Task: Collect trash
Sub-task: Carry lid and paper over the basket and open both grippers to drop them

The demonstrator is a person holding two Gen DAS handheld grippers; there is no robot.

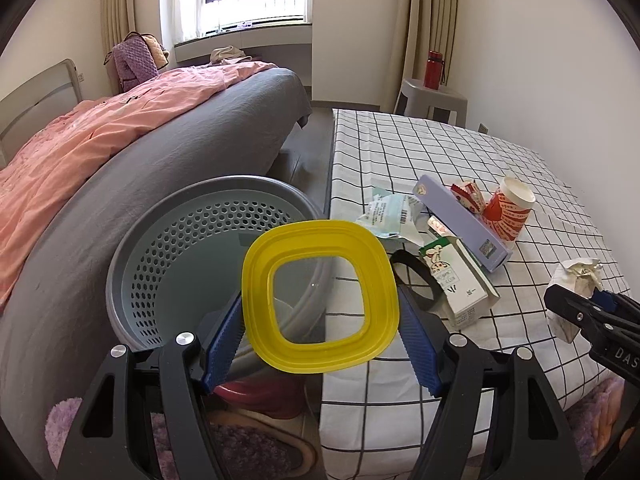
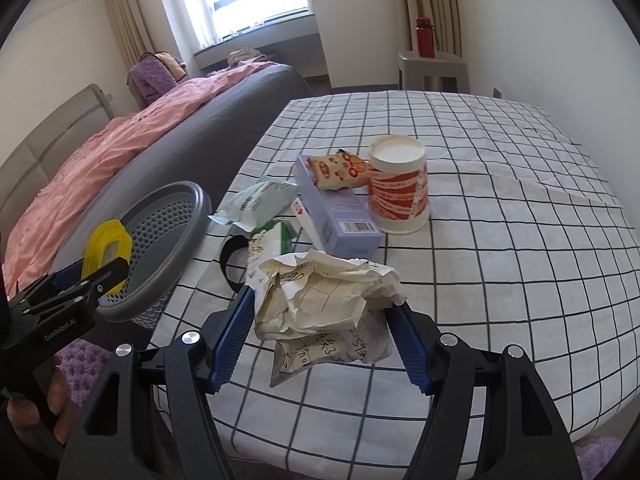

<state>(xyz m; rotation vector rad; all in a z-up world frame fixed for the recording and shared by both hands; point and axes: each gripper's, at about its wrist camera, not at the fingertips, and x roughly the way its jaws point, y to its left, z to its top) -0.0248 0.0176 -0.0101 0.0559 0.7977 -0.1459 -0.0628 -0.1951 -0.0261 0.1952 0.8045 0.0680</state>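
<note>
My left gripper [image 1: 322, 332] is shut on a yellow plastic lid [image 1: 320, 296] and holds it over the near rim of the grey perforated trash basket [image 1: 168, 256]; both show in the right wrist view too, the lid [image 2: 106, 248] beside the basket [image 2: 168, 224]. My right gripper [image 2: 326, 340] is shut on a crumpled sheet of paper [image 2: 324, 296] just above the checked tablecloth [image 2: 500, 240]. On the table lie a red-and-white paper cup [image 2: 398, 188], a purple box [image 2: 336, 208], a snack wrapper [image 2: 340, 170], a green-white carton [image 2: 272, 242], a black ring [image 2: 230, 260] and a torn packet [image 2: 260, 200].
A bed with grey sheet [image 1: 160, 152] and pink quilt [image 1: 80, 140] stands left of the basket. A grey stool with a red bottle [image 1: 434, 70] is by the far wall. Slippers [image 1: 256, 400] and a purple rug [image 1: 180, 448] lie on the floor below my left gripper.
</note>
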